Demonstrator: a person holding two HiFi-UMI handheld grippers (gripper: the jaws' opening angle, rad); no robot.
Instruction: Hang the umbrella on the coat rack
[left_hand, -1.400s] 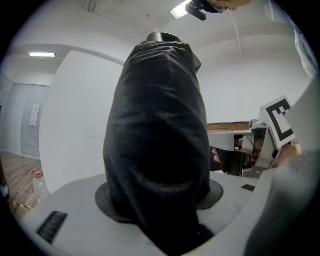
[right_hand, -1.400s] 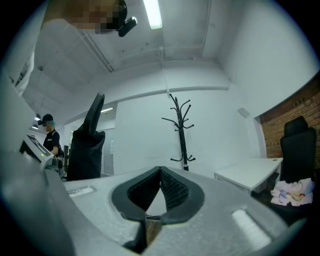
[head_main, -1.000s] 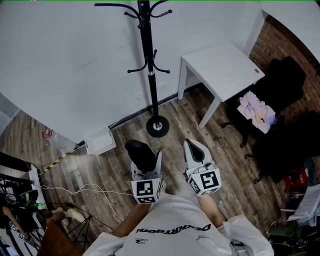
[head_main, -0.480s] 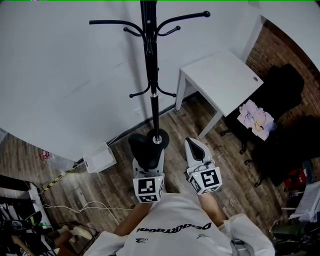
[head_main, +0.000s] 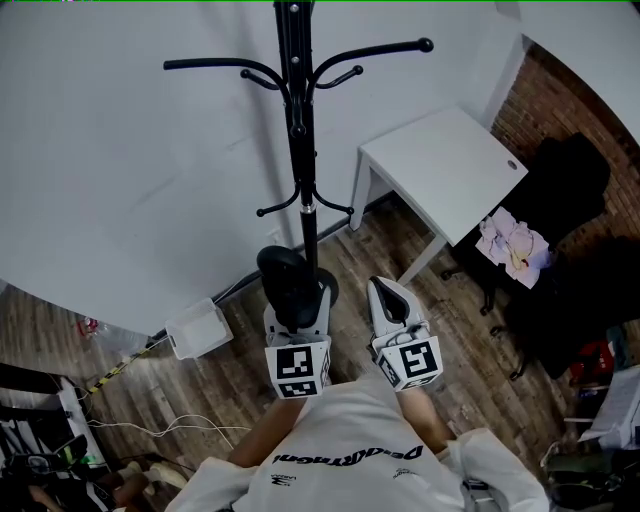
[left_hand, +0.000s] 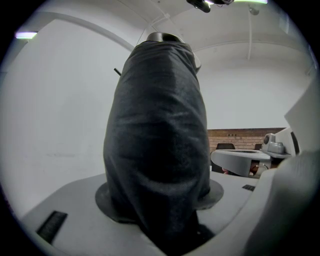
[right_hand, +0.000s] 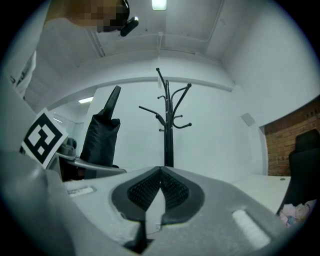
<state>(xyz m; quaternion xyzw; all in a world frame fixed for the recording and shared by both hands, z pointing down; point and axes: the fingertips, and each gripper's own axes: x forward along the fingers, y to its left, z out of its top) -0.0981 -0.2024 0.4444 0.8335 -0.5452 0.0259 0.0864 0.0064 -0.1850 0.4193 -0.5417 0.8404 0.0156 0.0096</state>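
The black coat rack (head_main: 300, 150) stands against the white wall straight ahead, its hook arms spreading at the top; the right gripper view shows the coat rack (right_hand: 168, 125) beyond the jaws. A folded black umbrella (head_main: 285, 285) stands upright in my left gripper (head_main: 296, 315), which is shut on it. In the left gripper view the umbrella (left_hand: 157, 130) fills the middle and hides most of what lies ahead. Level with it on the right, my right gripper (head_main: 390, 300) is shut with nothing in it, its pads meeting at the tips (right_hand: 160, 172). The umbrella (right_hand: 102, 135) also shows at that view's left.
A white table (head_main: 450, 150) stands right of the rack. Beyond it is a dark chair (head_main: 560, 190) with pale clothes (head_main: 515, 235) piled beside it. On the wooden floor by the wall lie a white box (head_main: 195, 328) and, lower left, cables (head_main: 140, 425).
Both grippers have come forward toward the coat rack, which now stands nearer and larger, its base partly hidden behind the umbrella. The grip on the umbrella is unchanged.
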